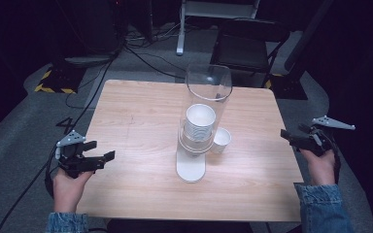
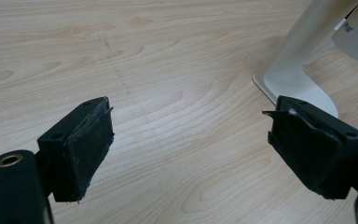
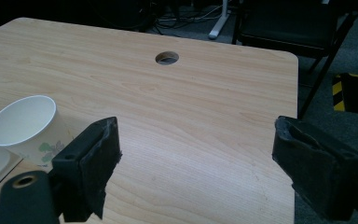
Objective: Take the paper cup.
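Paper cup (image 1: 221,140), white with a faint green print, is standing upright on the wooden counter (image 1: 141,111), just beside the right side of the clear cup dispenser (image 1: 201,121) and seemingly touching its lower tube. In the right tool view the cup (image 3: 25,126) is showing its open mouth near that tool's left pad. It looks very light and thin-walled, so it is likely to crush or tip under a hard squeeze; a gentle pinch across the sidewall just below the rolled rim, or over the rim itself, seems the safest hold. The waxy paper may be slightly slippery.

A stack of white cups (image 1: 200,121) is sitting inside the dispenser's transparent tube, above its white base (image 1: 191,167).

The right tool (image 1: 298,138) is hovering at the counter's edge, well to the right of the dispenser, jaws spread wide and holding nothing, pointing toward the cup. The left tool (image 1: 99,160) is hanging low over the counter, well to the left of the dispenser, jaws also spread and empty, aimed at the base (image 2: 298,81). Both hands are gripping their tools from below, forearms in denim sleeves.
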`<state>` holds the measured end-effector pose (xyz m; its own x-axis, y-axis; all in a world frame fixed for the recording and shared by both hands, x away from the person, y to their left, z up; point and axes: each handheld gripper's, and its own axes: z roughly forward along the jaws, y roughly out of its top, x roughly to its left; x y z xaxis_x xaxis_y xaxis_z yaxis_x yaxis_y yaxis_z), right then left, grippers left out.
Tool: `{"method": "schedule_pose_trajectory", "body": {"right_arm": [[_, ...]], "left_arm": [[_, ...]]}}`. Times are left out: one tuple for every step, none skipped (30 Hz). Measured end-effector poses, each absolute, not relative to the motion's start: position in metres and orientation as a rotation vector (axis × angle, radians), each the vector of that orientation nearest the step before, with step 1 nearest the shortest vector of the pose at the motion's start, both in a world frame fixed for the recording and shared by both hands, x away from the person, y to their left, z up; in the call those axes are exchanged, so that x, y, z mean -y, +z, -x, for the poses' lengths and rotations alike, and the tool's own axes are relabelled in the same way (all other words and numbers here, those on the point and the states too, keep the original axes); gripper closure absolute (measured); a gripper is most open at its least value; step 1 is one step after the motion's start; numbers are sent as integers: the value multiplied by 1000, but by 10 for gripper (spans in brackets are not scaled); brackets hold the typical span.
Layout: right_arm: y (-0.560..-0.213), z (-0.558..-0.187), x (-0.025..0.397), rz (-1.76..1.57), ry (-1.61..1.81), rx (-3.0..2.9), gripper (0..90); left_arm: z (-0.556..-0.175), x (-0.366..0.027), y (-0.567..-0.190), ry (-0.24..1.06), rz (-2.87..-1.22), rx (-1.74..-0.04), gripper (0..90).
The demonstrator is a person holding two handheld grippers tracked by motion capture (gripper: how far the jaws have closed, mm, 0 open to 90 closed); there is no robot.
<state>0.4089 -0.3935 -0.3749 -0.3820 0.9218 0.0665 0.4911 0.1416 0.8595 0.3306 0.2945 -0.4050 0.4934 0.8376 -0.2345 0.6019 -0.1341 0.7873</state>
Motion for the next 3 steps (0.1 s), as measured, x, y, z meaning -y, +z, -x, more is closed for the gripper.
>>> {"method": "schedule_pose_trajectory", "body": {"right_arm": [[-375,-409,393,-1345,1168,-1939,158],[-375,-408,392,-1339,1174,-1943,158],[-374,-408,391,-1329,1181,-1947,158]], "left_arm": [[-331,-294,-405,328,-1837,-1202,137],[-331,-294,-405,326,-1836,-1203,137],[-331,-294,-405,326,-1837,-1204,137]]}}
